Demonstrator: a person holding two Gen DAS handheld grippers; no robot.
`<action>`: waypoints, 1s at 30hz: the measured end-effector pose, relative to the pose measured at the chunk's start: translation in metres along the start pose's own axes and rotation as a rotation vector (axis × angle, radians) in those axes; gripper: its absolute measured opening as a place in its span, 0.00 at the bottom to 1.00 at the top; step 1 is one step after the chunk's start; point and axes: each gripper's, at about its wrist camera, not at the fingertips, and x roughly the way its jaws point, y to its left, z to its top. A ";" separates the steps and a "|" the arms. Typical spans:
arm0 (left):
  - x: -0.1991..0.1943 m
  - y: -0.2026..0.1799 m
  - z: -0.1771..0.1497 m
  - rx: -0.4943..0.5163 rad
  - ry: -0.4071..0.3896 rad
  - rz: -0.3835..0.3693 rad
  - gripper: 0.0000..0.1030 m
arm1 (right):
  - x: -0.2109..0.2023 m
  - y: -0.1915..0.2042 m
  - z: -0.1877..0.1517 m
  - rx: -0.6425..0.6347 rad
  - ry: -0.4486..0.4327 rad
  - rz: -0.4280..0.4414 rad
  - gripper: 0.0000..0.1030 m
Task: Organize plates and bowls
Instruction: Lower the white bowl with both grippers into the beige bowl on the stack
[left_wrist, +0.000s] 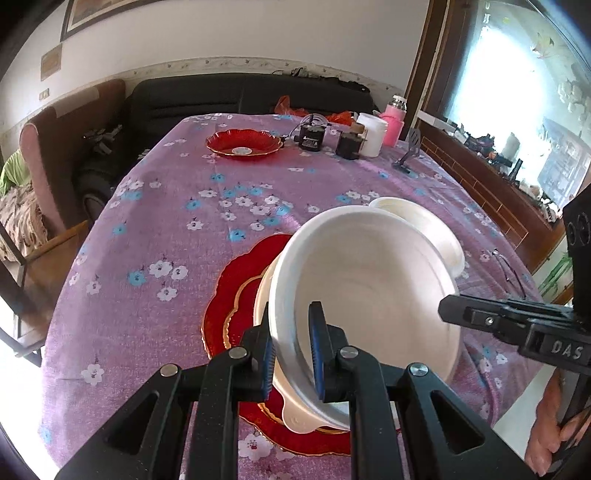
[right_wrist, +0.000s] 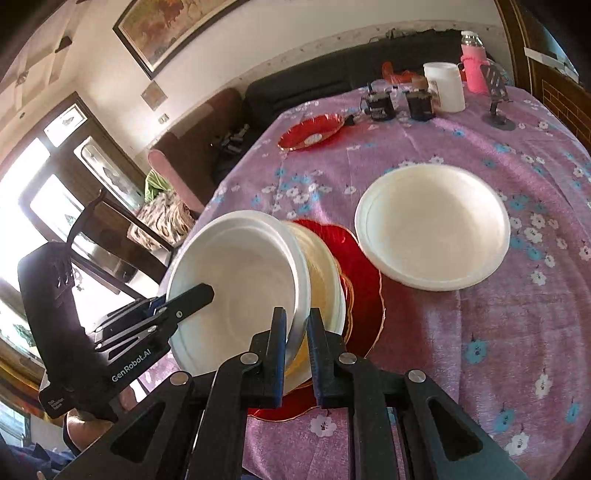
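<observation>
Purple floral tablecloth (right_wrist: 480, 295) covering a dining table, with a dark sofa (left_wrist: 240, 96) and a framed picture (right_wrist: 173, 26) on the wall behind. Item one: white bowl (left_wrist: 369, 288), held tilted above the cloth, empty; left gripper (left_wrist: 291, 354) pinching its near rim, one blue pad inside and one outside; right gripper (right_wrist: 297, 350) pinching the opposite rim likewise. Item two: cream bowl (right_wrist: 325, 273), directly beneath the tilted bowl, which sits partly nested in it; contents hidden. Item three: large red scalloped plate (left_wrist: 229, 295) with gold edging, flat on the cloth under the cream bowl. Item four: second white bowl (right_wrist: 432, 225), upright and empty, on the cloth just beside the red plate. Item five: small red dish (left_wrist: 243, 142) at the far end, holding one small pale round piece at its centre. Far edge of table: two small black devices (left_wrist: 314, 136), white jar (left_wrist: 373, 134), pink bottle (left_wrist: 393, 122), black phone stand (right_wrist: 496, 99).
</observation>
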 end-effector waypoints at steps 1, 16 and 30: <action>0.000 0.000 0.000 0.005 -0.001 0.003 0.14 | 0.000 0.002 0.000 -0.006 -0.002 -0.008 0.14; -0.003 -0.006 -0.001 0.025 -0.014 0.020 0.17 | -0.002 0.005 -0.002 -0.021 -0.015 -0.026 0.14; -0.007 -0.003 0.001 0.022 -0.017 0.009 0.18 | -0.002 0.009 -0.003 -0.031 -0.023 -0.042 0.14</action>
